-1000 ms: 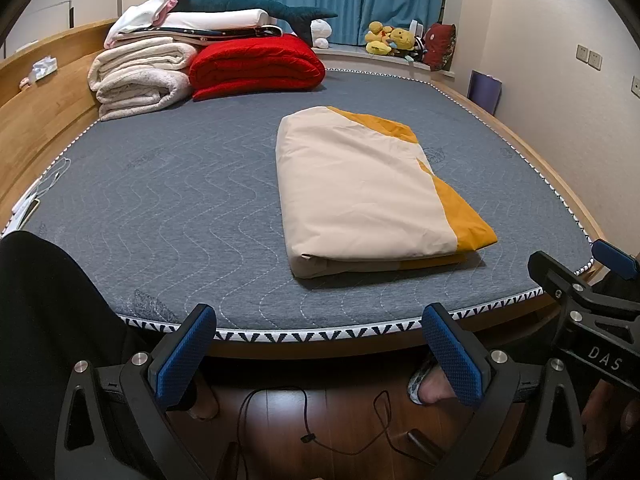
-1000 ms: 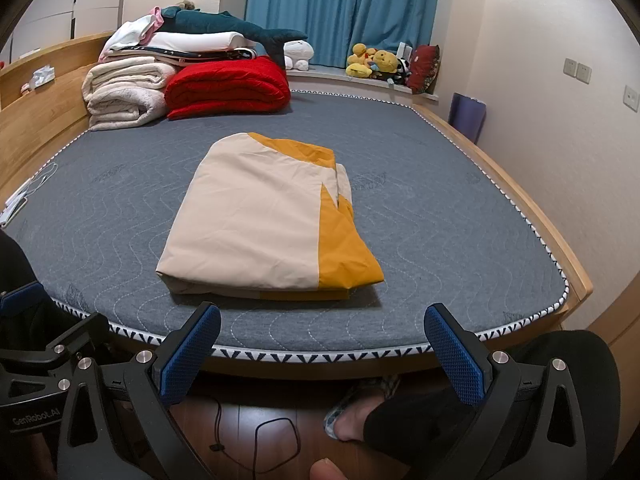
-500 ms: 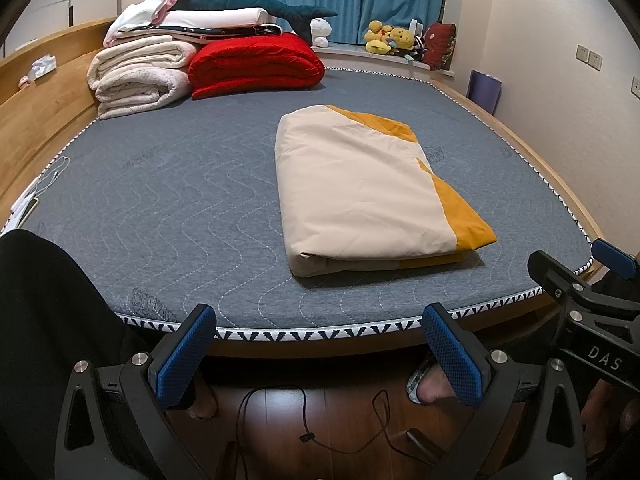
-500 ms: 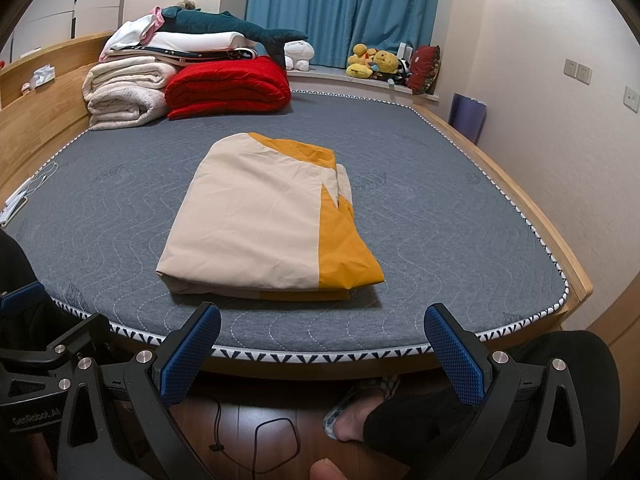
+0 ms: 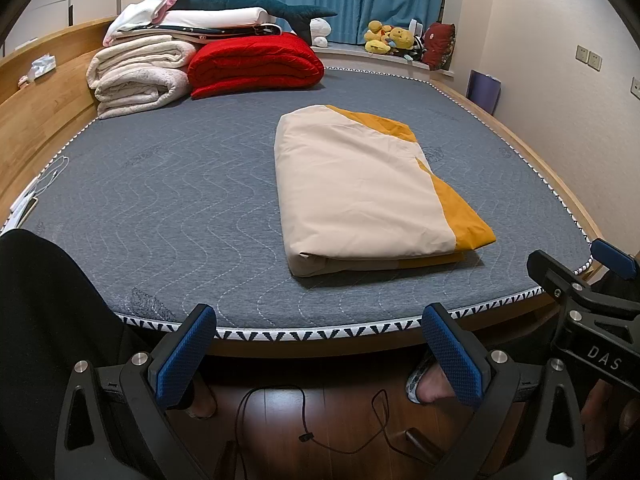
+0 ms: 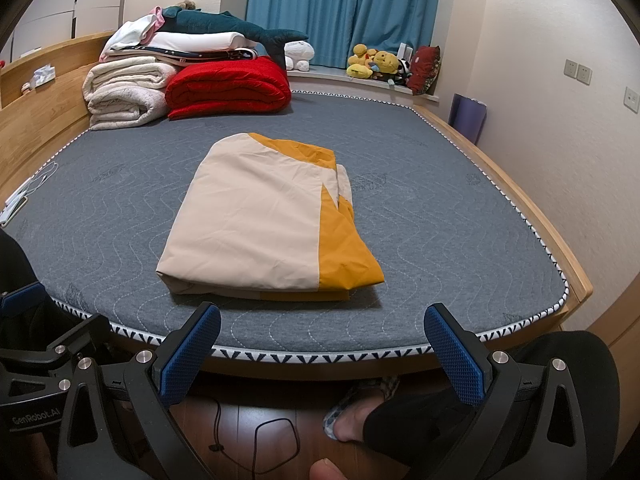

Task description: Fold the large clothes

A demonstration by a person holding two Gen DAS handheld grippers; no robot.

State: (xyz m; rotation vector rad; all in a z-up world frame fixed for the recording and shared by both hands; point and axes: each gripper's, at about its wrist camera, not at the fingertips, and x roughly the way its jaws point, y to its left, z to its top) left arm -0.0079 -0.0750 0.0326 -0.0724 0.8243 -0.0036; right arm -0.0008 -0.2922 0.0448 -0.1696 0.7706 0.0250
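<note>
Both your tongs hang spread and empty off the near bed edge: left gripper (image 5: 318,344), right gripper (image 6: 322,344). The folded cream-and-orange cover (image 6: 264,224) lies mid-mattress (image 6: 440,200), towards the near side. It looks soft, light and limp; pinch the stacked layers at a near corner.
</note>
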